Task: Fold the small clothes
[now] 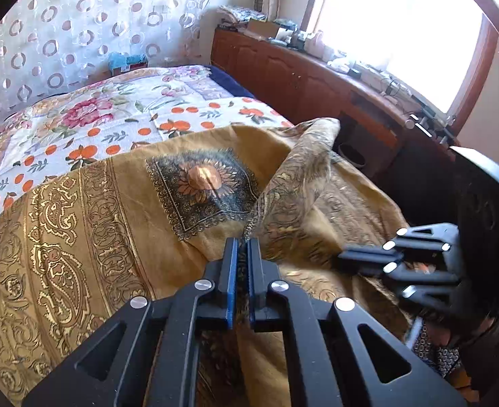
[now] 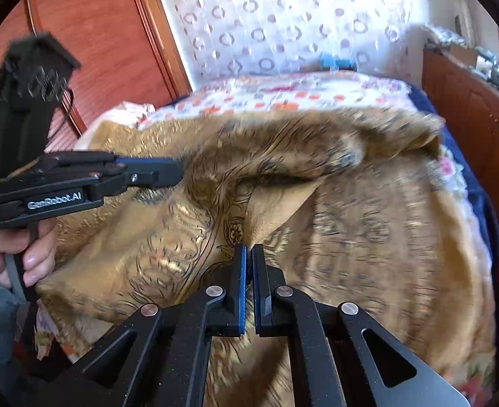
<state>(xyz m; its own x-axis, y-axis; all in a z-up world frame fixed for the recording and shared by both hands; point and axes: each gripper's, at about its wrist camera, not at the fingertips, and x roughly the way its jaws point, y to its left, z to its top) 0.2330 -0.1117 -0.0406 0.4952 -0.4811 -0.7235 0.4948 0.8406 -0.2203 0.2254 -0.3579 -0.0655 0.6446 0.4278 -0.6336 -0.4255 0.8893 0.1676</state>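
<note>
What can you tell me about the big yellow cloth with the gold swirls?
The yellow cloth looks thin and soft, mustard coloured, printed with shiny gold paisley bands and a dark square holding an orange flower. It lies spread over the flowery bedspread, rumpled, with one corner lifted and folded over. The left hand-held gripper pinches a fold of it, and the right hand-held gripper pinches another fold nearby.

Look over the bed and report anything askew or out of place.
The mustard-gold cloth is not lying flat: one edge is pulled up into a twisted ridge, pinched by the left gripper. The right gripper pinches another raised fold. Nothing looks spilled or torn.
</note>
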